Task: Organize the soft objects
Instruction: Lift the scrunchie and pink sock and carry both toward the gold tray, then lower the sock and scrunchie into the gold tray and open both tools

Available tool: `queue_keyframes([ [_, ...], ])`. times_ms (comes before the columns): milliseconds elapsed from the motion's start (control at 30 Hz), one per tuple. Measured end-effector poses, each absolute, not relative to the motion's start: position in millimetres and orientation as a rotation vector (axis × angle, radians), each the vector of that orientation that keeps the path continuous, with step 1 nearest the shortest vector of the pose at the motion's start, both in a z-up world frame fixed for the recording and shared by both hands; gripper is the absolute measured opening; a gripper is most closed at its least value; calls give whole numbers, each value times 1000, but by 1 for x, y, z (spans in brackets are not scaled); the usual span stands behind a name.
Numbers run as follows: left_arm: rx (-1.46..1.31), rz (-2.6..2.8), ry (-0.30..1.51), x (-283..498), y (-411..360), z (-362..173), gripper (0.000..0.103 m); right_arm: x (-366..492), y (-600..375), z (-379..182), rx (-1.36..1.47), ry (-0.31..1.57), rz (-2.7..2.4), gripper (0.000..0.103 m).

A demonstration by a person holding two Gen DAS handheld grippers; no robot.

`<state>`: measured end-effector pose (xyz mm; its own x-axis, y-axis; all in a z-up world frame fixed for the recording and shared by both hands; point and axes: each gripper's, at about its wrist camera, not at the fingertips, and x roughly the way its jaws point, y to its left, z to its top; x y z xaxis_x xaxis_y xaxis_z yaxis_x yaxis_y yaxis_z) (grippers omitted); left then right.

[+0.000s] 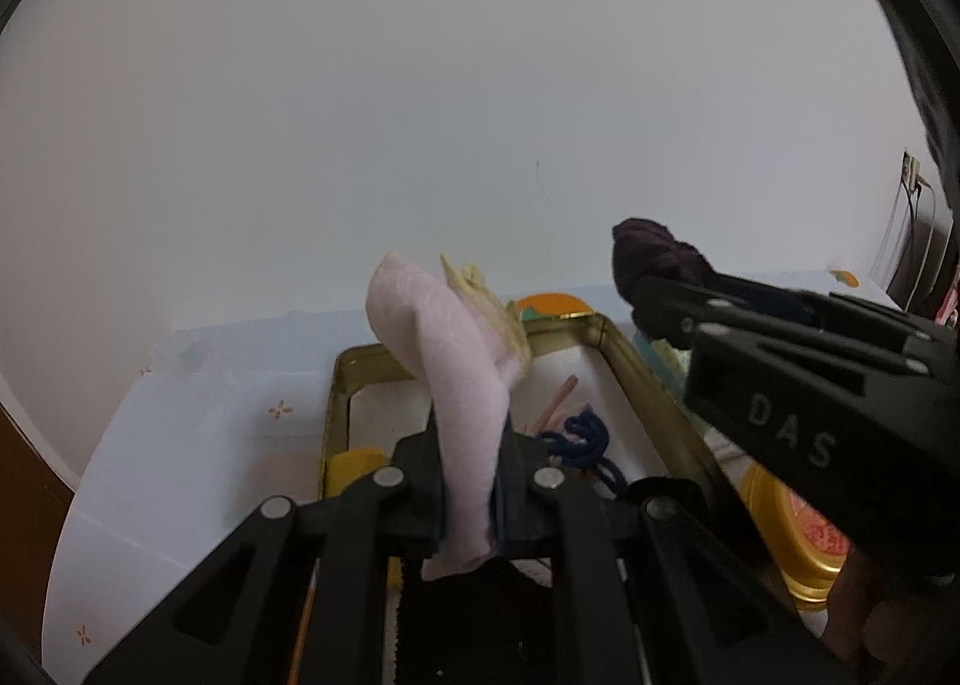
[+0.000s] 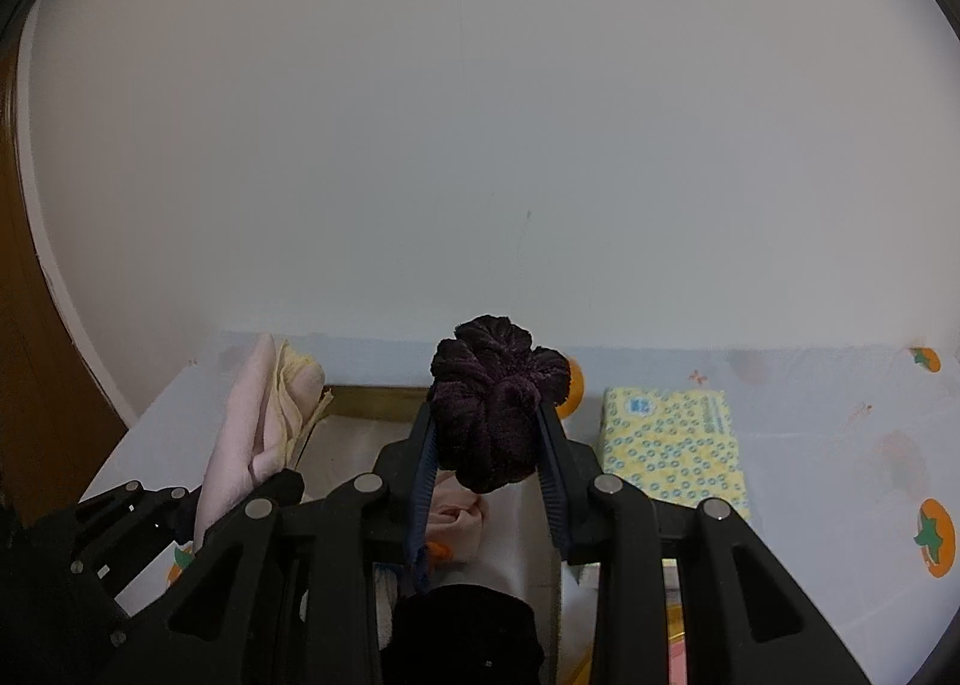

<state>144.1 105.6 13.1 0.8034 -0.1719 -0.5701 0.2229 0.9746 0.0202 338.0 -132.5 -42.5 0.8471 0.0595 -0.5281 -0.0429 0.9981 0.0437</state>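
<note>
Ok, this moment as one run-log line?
left hand-held gripper: shut on pink cloth | right hand-held gripper: shut on dark purple scrunchie | both above gold tin

The cloth is pale pink, with a cream-yellow cloth behind it. The scrunchie is dark purple, nearly black. The tray has a gold rim and a white floor; a navy cord lies on it. At right in the right wrist view, the tissue pack is yellow with small blue rings. The worktop cover is white with orange persimmons and green leaves. Both tongs are black; the wall is plain white.
</note>
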Motion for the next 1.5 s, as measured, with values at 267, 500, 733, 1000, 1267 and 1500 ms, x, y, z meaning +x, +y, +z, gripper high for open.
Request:
queue_keyframes([
  [267, 85, -212, 664, 152, 105, 4, 9, 378, -136, -59, 14, 648, 57, 34],
  [500, 68, -204, 733, 162, 105, -5, 9, 403, -139, -79, -9, 745, 43, 34],
  [733, 65, -207, 772, 166, 103, -8, 9, 417, -128, -93, -20, 818, 41, 34],
  [1000, 33, -183, 834, 184, 115, -20, 13, 445, -122, -107, -4, 890, 56, 37],
  [1267, 91, -35, 817, 181, 117, -16, 78, 435, -115, -121, 93, 970, 132, 52],
  [1500, 92, -46, 675, 160, 117, 5, 101, 402, -114, -92, 172, 883, 271, 61],
])
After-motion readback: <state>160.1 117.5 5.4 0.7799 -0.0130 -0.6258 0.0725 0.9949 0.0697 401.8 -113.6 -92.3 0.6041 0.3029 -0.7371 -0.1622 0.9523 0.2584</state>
